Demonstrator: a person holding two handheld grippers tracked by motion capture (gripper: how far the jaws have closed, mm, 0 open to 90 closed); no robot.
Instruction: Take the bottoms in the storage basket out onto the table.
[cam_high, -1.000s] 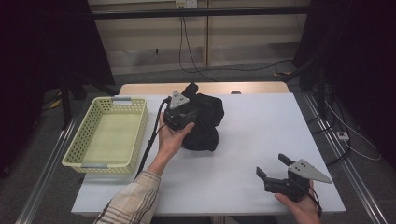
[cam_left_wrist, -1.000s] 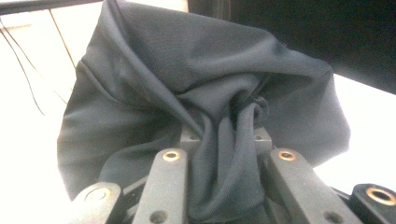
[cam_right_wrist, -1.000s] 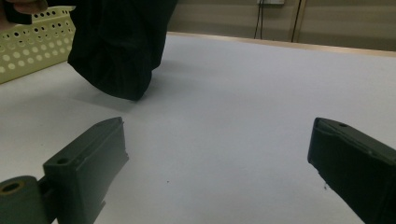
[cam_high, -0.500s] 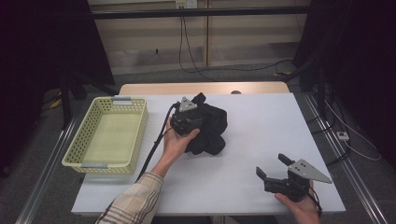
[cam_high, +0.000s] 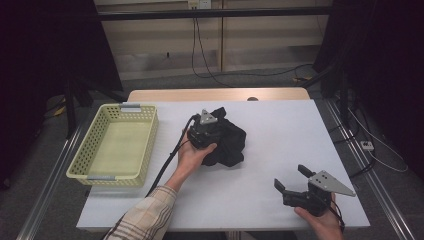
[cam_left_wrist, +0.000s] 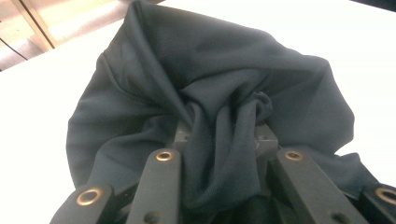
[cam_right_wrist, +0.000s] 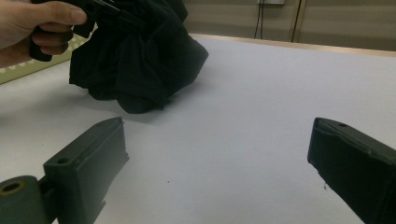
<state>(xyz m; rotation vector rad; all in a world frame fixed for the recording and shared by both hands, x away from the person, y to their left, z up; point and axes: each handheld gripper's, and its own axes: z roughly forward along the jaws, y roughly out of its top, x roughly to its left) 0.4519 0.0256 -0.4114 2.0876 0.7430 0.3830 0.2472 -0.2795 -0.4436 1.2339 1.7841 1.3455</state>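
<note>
High view: left gripper just left of frame centre, jaws pinched on a bunch of black cloth, garment gathered in a heap on the white table right beside it. Yellow basket at left of frame, well apart from the heap, nothing visible inside. Right gripper at lower right, jaws spread wide, holding nothing, parked near the table's front edge.

Left gripper view: folds of the cloth drawn down between the 2 black jaws at bottom centre, twisted into a rope where clamped; rest of the fabric ballooning toward the top of frame. Right gripper view: both jaws apart at lower left and lower right, bare table between; cloth at upper left, hanging from the other hand with its lower folds resting on the surface.

Likely step: carrying the garment toward the basket. Advice for doing it well: keep the clamp firm, since only a small twist of fabric is caught; raise high enough for trailing folds to clear the basket rim; travel toward frame left without dragging; release only once the bulk hangs over the basket's middle. Spare gripper useful for tucking in any stray edge.
</note>
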